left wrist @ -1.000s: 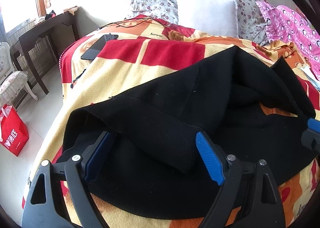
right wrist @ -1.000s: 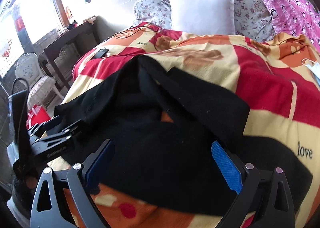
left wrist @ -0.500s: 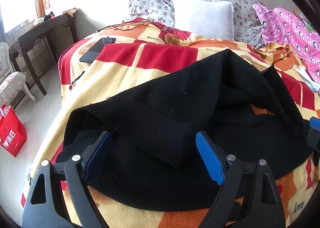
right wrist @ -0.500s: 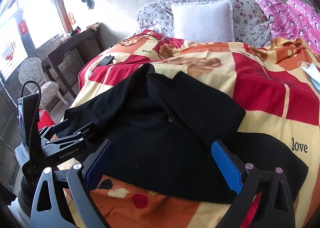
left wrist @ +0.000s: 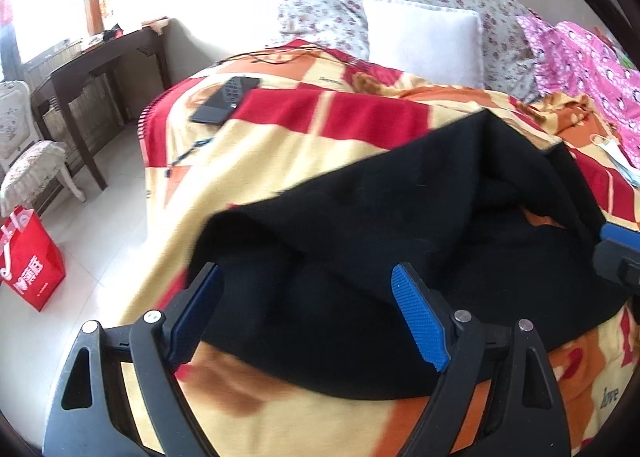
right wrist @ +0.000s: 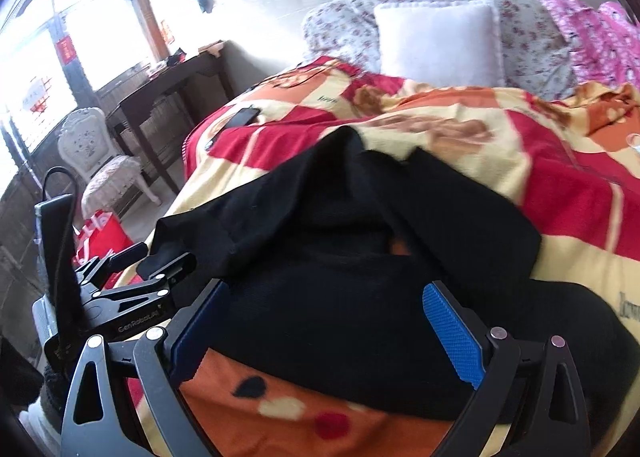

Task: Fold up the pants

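Note:
Black pants lie bunched and partly folded over on the red, yellow and orange blanket; they also show in the right wrist view. My left gripper is open and empty, hovering over the near left edge of the pants. My right gripper is open and empty over the near edge of the pants. The left gripper's body shows at the left of the right wrist view. A right fingertip shows at the right edge of the left wrist view.
A white pillow and floral pillows sit at the head of the bed. A pink quilt and a face mask lie at right. A remote and phone lie far left. A desk, chair and red bag stand on the floor.
Both grippers have drawn back and up from the pants, staying open. The pants lie as before.

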Demonstrator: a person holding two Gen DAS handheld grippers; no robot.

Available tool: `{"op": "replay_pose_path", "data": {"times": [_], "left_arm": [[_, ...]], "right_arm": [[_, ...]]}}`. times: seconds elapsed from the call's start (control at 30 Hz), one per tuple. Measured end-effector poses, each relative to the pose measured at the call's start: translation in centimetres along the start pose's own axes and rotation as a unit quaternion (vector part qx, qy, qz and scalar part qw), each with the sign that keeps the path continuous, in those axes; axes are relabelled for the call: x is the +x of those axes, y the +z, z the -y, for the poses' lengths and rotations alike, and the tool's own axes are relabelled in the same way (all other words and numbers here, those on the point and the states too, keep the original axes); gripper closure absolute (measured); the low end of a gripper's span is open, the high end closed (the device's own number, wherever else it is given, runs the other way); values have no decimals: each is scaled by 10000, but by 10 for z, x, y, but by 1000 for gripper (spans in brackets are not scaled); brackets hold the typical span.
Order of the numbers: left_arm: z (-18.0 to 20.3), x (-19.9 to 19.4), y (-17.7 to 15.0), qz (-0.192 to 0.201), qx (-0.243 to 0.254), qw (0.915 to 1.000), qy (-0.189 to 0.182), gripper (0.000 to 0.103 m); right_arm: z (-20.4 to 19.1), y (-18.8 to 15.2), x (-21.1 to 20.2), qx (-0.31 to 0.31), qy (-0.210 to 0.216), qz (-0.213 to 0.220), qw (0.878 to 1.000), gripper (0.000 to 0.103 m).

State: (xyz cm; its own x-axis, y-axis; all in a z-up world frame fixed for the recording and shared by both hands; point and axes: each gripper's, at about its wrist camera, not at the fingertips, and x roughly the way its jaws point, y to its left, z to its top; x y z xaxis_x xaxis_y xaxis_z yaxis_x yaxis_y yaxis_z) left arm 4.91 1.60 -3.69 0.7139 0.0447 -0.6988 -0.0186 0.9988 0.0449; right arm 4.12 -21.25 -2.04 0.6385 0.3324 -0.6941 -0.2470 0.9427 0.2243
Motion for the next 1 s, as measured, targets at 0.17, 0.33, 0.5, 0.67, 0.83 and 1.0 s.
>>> {"op": "replay_pose_path", "data": {"times": [0.17,0.33,0.5,0.67,0.83,1.0], "left_arm": [[-40,-4,5,99,-269,9993,238,17],[-64,-10,8,222,-459,9983,293,17],[-75,-10,12,325,-511,9978,279,17],[-74,5,16,246,-449,9984,234,17],[-71,33,14,-101,-428,9989,186,17],[-72,36,12,-113,-446,9988,150,17]], "right_arm": [[-23,12,50,15,560,-421,9975,7],[-48,16,111,241,1202,-1043,9870,54],[-64,49,118,198,1593,-643,9849,82],[-92,101,124,-111,1492,-106,9887,94],[-102,130,163,-301,1008,16,9945,94],[-86,118,159,102,1329,-407,9902,54]]}}
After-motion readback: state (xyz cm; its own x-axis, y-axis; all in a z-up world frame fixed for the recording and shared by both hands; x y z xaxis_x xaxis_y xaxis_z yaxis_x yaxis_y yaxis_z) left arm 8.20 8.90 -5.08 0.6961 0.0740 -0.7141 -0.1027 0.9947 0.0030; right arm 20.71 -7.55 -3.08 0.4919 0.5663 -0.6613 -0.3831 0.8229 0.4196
